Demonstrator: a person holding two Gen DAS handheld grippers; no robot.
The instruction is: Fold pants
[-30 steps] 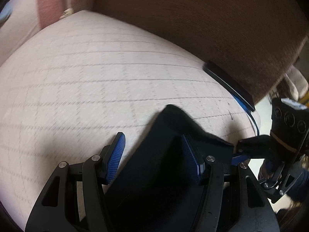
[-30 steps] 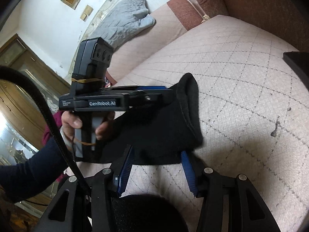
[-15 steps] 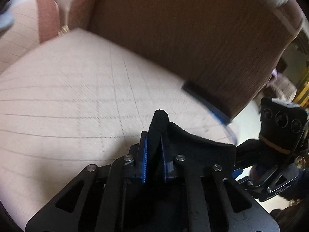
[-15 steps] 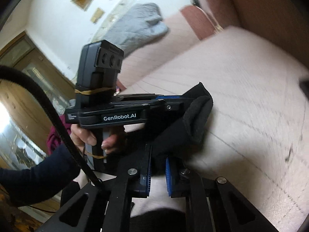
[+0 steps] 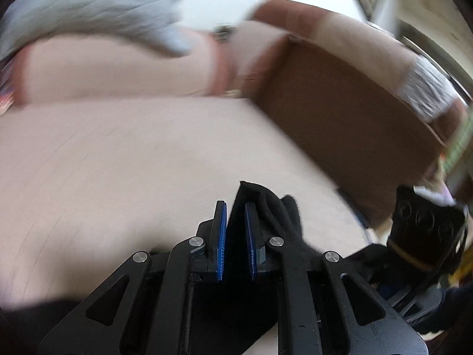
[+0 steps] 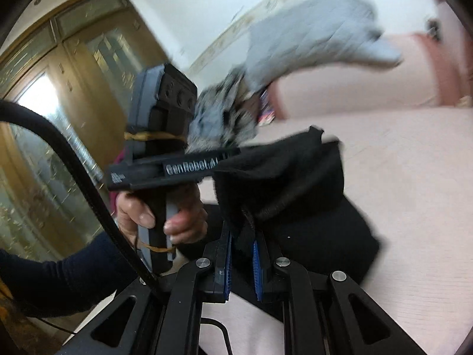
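Observation:
The black pants (image 6: 298, 183) hang lifted above the pink quilted sofa seat (image 6: 414, 207). My left gripper (image 5: 236, 210) is shut on one edge of the pants (image 5: 266, 204), with black cloth pinched between its blue pads. My right gripper (image 6: 242, 239) is shut on another part of the same edge. In the right wrist view the left gripper's body (image 6: 165, 171), held in a hand, sits just left of the cloth. In the left wrist view the right gripper's body (image 5: 425, 224) shows at the far right. Both views are blurred by motion.
The brown sofa backrest (image 5: 340, 124) rises to the right of the seat (image 5: 133, 162). A grey quilted cloth (image 6: 310, 38) lies over the far pink armrest (image 6: 354, 88). A wooden glass-paned door (image 6: 59, 88) stands on the left.
Both grippers went from open to shut on the pants' edge. They then lifted the cloth off the seat, and both cameras tilted upward toward the armrest and wall.

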